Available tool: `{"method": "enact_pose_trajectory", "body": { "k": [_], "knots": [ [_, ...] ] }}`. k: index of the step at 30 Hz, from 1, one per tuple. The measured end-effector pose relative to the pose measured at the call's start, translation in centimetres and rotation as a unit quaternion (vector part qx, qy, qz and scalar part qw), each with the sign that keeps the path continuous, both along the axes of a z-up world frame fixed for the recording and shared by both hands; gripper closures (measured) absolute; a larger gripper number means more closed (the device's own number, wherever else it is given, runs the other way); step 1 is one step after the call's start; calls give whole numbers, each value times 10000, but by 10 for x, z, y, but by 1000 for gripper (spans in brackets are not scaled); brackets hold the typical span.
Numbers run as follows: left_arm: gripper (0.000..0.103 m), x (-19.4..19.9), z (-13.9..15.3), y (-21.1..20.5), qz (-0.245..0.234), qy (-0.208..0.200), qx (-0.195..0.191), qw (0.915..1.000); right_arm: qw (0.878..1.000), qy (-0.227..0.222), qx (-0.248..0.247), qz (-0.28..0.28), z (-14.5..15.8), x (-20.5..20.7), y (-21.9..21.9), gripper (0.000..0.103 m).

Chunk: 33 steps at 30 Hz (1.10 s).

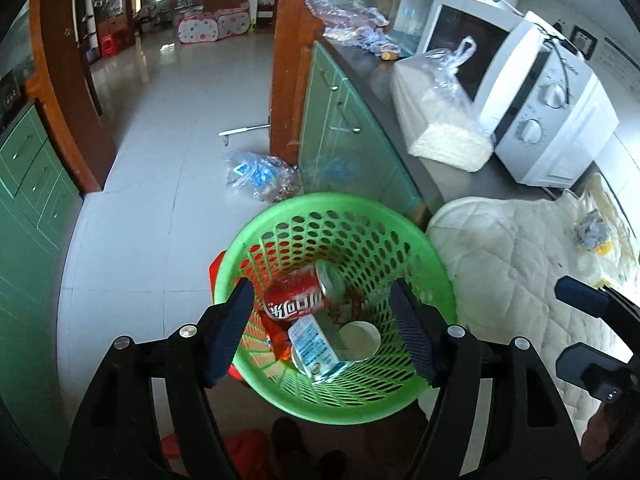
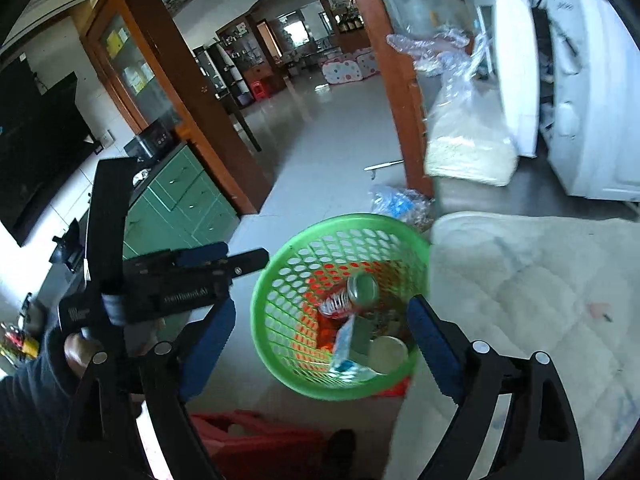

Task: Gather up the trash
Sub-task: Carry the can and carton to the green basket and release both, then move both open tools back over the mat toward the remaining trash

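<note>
A green perforated basket (image 1: 332, 202) (image 2: 352, 222) stands beside the counter. It holds a red can (image 1: 296, 300) (image 2: 360, 288), a blue-and-white carton (image 1: 316, 348) (image 2: 344, 344) and a white cup (image 1: 360, 340) (image 2: 388, 354). My left gripper (image 1: 324, 322) hangs over the basket, open, with nothing between its blue pads. My right gripper (image 2: 320, 340) is also open and empty, just above the basket's near side; its fingertips (image 1: 580, 294) show at the right edge of the left wrist view. A crumpled grey-and-yellow scrap (image 1: 592, 234) lies on the white quilted cloth (image 1: 520, 280).
A microwave (image 1: 540, 100) and a plastic bag of white grains (image 1: 440, 120) sit on the counter behind the cloth. A clear plastic bag (image 1: 260, 176) lies on the tiled floor by the wooden post (image 1: 288, 60). Something red plastic (image 2: 256, 436) lies below the basket. Green cabinets (image 1: 28, 168) line the left.
</note>
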<state>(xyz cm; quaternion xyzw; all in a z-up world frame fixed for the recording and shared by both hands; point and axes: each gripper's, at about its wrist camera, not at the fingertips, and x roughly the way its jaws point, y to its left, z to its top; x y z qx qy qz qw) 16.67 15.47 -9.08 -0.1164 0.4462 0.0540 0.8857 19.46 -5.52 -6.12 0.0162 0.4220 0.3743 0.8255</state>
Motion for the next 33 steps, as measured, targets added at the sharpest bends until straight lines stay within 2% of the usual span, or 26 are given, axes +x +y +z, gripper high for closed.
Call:
{"method": "enact_pose_trajectory", "body": {
  "k": [7,16,27,33],
  "knots": [
    [32,-3,17,-26,-277,-167,13,9995,9987,-296,-283,-310,6,-10,-45,17],
    [27,-2,31,-65,-675,-262,35,9974,9938,-344,-572,-893,6,-11,-112,16],
    [25,10,28,-106,-1025,-158,62,9946,9780,-321,-992,-1809,4,0,-223,16],
    [24,16,24,-122,-1164,-103,98,9931,9721,-282,-1097,-2053,7,17,-278,15]
  ]
}}
